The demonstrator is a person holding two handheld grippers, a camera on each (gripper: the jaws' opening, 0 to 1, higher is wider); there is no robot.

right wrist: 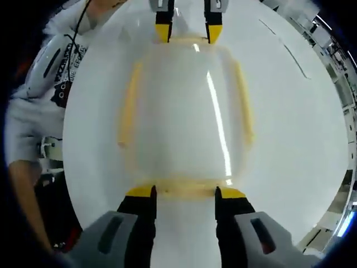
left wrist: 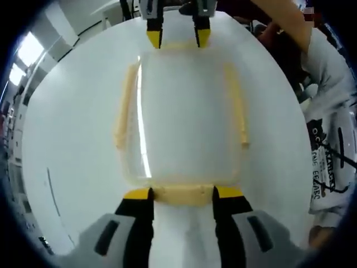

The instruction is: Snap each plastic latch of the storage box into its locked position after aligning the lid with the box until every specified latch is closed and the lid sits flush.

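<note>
In the left gripper view, we see the storage box (left wrist: 187,120) in the middle of the frame on the white table (left wrist: 72,167), its clear lid (left wrist: 184,111) on top and pale yellow latches down its left (left wrist: 124,109) and right (left wrist: 239,106) sides. Our left gripper (left wrist: 183,194) rises from the bottom with jaws spread wide, their yellow tips touching the near end latch (left wrist: 183,195) and straddling it rather than clamping. At top centre the right gripper (left wrist: 178,37) meets the far end.

In the right gripper view, the box (right wrist: 184,111) again sits mid-frame. The right gripper (right wrist: 184,193) stands equally wide, tips against its own end latch (right wrist: 184,188); the left gripper (right wrist: 188,32) shows at top.

We judge that both ends should be pressed evenly and together, so the lid seats flush before the side latches are closed.
</note>
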